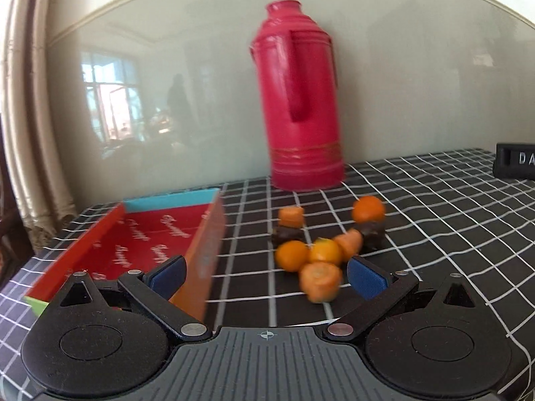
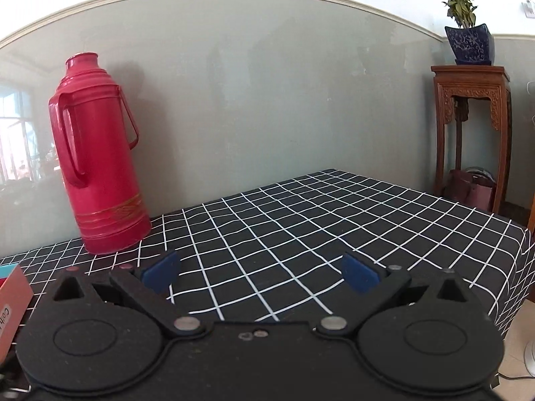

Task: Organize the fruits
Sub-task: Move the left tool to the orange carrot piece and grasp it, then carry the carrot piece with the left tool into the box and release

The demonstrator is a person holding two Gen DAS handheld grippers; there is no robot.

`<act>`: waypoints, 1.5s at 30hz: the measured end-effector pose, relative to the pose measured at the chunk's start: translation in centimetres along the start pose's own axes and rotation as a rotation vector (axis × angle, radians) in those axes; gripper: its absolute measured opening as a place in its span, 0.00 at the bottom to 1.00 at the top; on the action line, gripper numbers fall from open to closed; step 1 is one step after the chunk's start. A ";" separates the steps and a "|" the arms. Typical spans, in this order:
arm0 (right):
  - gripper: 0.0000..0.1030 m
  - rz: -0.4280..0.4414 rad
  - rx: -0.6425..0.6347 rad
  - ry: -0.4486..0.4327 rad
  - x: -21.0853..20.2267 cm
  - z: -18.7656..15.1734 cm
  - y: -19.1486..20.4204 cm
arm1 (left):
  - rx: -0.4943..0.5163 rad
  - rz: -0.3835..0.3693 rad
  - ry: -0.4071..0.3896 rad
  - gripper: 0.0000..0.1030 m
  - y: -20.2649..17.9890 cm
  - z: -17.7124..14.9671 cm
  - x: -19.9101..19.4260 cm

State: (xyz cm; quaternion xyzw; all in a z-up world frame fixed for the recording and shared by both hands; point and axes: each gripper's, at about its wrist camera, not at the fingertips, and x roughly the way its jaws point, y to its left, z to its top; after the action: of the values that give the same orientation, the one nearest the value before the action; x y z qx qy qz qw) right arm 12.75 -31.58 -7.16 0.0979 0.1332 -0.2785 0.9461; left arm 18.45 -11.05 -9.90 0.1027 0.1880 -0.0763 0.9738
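Observation:
In the left wrist view, a cluster of small orange fruits (image 1: pixel 292 255) and carrot-like orange chunks (image 1: pixel 320 280), with two dark brown pieces (image 1: pixel 371 234), lies on the checked tablecloth (image 1: pixel 434 220). A red open box (image 1: pixel 147 237) with a blue end wall sits to their left. My left gripper (image 1: pixel 267 277) is open and empty, just in front of the cluster, its right fingertip beside the nearest chunk. My right gripper (image 2: pixel 260 275) is open and empty over bare tablecloth (image 2: pixel 301 220); no fruit shows in its view.
A tall red thermos (image 1: pixel 301 100) stands behind the fruit against the wall, also in the right wrist view (image 2: pixel 100 153). A black block with letters (image 1: pixel 515 163) sits at the far right. A wooden plant stand (image 2: pixel 471 133) is beyond the table's right edge. The box corner (image 2: pixel 11 297) shows at left.

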 end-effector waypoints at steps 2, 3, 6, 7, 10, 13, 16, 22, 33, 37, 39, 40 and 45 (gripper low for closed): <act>0.94 0.006 -0.002 0.003 0.2 0.0 -0.4 | 0.016 -0.020 0.028 0.83 -1.0 0.0 1.1; 0.94 0.010 -0.001 0.006 0.2 0.1 -0.5 | 0.013 -0.036 0.053 0.80 -1.3 0.0 1.7; 0.94 0.015 0.008 0.017 0.4 0.4 -1.1 | -0.011 -0.043 0.117 0.76 -1.8 -0.4 3.4; 0.94 0.016 0.012 0.020 0.5 0.4 -1.2 | -0.014 -0.042 0.127 0.75 -2.0 -0.5 3.9; 0.94 0.015 0.021 0.022 0.6 0.4 -1.5 | -0.033 -0.059 0.150 0.65 -2.3 -0.4 4.9; 0.94 0.018 0.029 0.032 0.7 0.3 -1.7 | -0.053 -0.076 0.176 0.50 -2.5 -0.4 5.5; 0.94 0.027 0.036 0.035 0.7 0.3 -1.5 | -0.041 -0.090 0.170 0.35 -2.8 -0.5 5.4; 0.94 0.047 0.025 0.032 0.5 0.3 -0.8 | -0.014 -0.082 0.146 0.34 -2.9 -0.3 4.9; 0.94 0.099 0.011 0.028 0.2 0.2 0.5 | -0.074 0.121 0.008 0.34 2.1 1.0 2.4; 0.94 0.131 -0.004 0.032 0.1 0.0 1.4 | -0.128 0.208 0.019 0.34 5.1 1.2 2.4; 0.94 0.145 -0.017 0.031 -0.1 -0.1 2.0 | -0.152 0.247 0.023 0.34 6.6 1.0 2.4; 0.94 0.153 -0.024 0.029 -0.2 -0.2 2.3 | -0.171 0.250 0.029 0.34 7.3 1.0 2.3; 0.94 0.192 -0.048 0.040 -0.2 -0.6 3.8 | -0.222 0.310 0.062 0.34 9.8 0.5 2.4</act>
State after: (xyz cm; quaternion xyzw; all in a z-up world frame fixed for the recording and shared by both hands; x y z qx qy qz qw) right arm 14.53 -28.20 -7.27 0.0928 0.1488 -0.1814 0.9676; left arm 22.71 -1.90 -8.72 0.0248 0.2070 0.0992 0.9730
